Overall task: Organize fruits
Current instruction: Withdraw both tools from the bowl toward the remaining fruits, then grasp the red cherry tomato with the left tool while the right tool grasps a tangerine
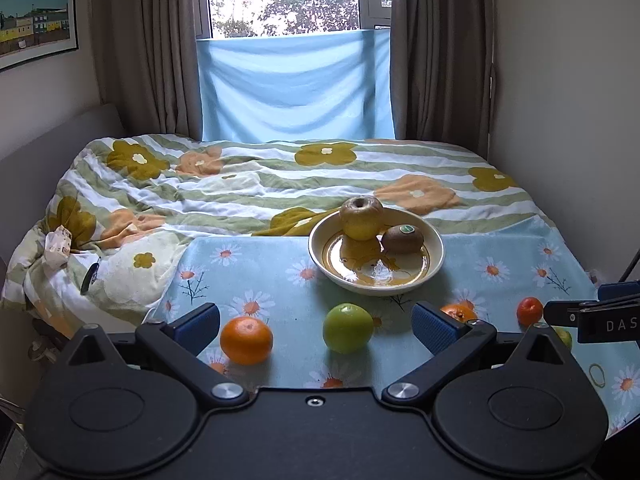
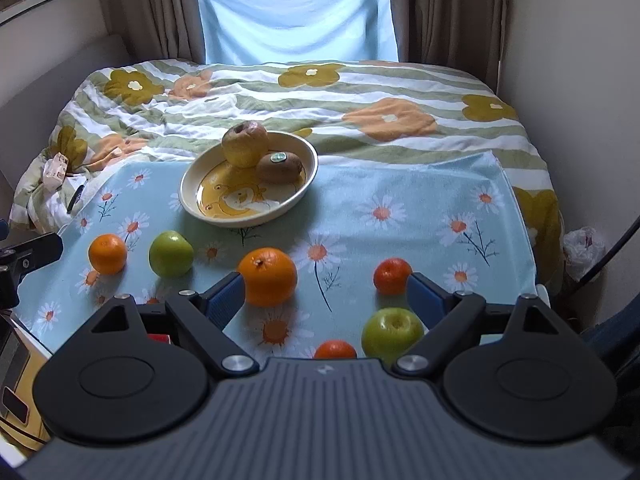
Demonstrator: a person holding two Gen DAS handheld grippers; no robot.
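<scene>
A cream bowl [image 1: 434, 258] [image 2: 188, 184] on the daisy cloth holds a yellow apple [image 1: 361, 216] [image 2: 244, 143] and a kiwi [image 1: 402, 238] [image 2: 279, 168]. Loose on the cloth lie an orange [image 1: 246, 340] [image 2: 107, 253], a green apple [image 1: 347, 327] [image 2: 171, 254], a big orange [image 2: 267, 282], a small tangerine [image 1: 529, 311] [image 2: 392, 275], a second green apple [image 2: 392, 334] and another tangerine [image 2: 335, 350]. My left gripper [image 1: 316, 322] is open, low over the first orange and green apple. My right gripper [image 2: 326, 294] is open, above the front fruits; it also shows in the left wrist view [image 1: 592, 318].
The blue daisy cloth [image 2: 400, 200] lies on a flowered duvet [image 1: 240, 184] covering the bed. Walls close in on both sides, with curtains and a window behind. A white plastic bag [image 2: 584, 248] sits by the right wall.
</scene>
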